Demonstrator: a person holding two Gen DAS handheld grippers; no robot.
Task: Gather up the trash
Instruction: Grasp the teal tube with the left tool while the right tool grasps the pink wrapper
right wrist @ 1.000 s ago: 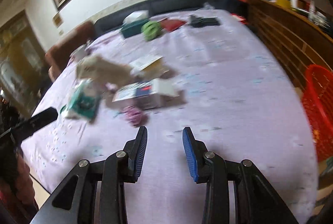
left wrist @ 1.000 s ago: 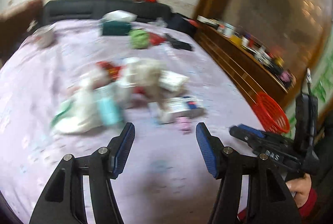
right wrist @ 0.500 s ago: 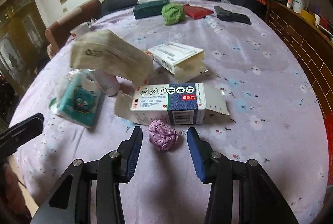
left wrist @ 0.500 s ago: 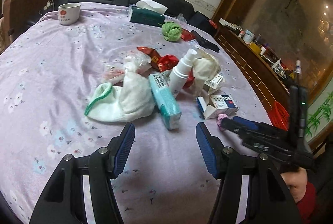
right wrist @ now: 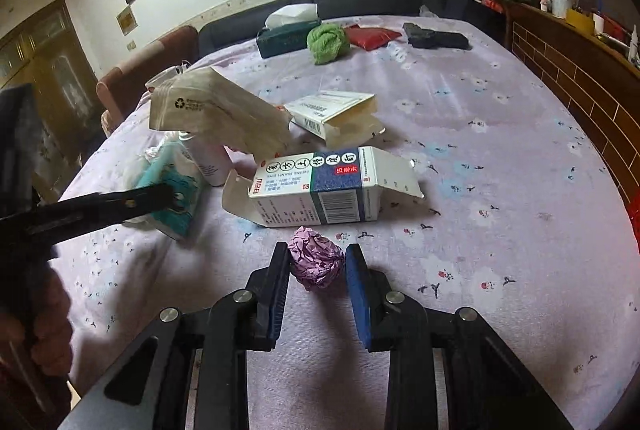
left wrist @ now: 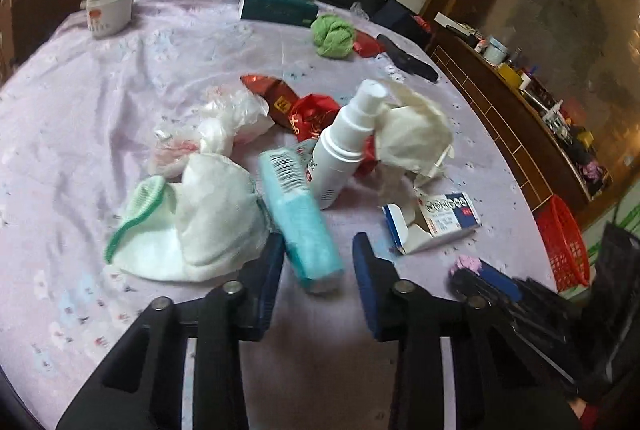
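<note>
Crumpled purple wrapper (right wrist: 316, 262) sits between the right gripper's (right wrist: 317, 272) 2 spread fingers — ungrasped.

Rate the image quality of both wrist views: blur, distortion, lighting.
Left wrist view: strong fisheye bending, dark vignetted corners, slight motion smear on the teal pack and right gripper; glare on the glossy wall panel. Right wrist view: sharper, print on the medicine carton readable, purple crumpled wad crisp; the left gripper smeared, edges curved.

Crumpled purple paper ball (right wrist: 317, 262), glossy cardboard carton (right wrist: 320, 190), and smooth white plastic bottle (left wrist: 346, 146) lie on matt floral cloth (right wrist: 480, 150).
</note>
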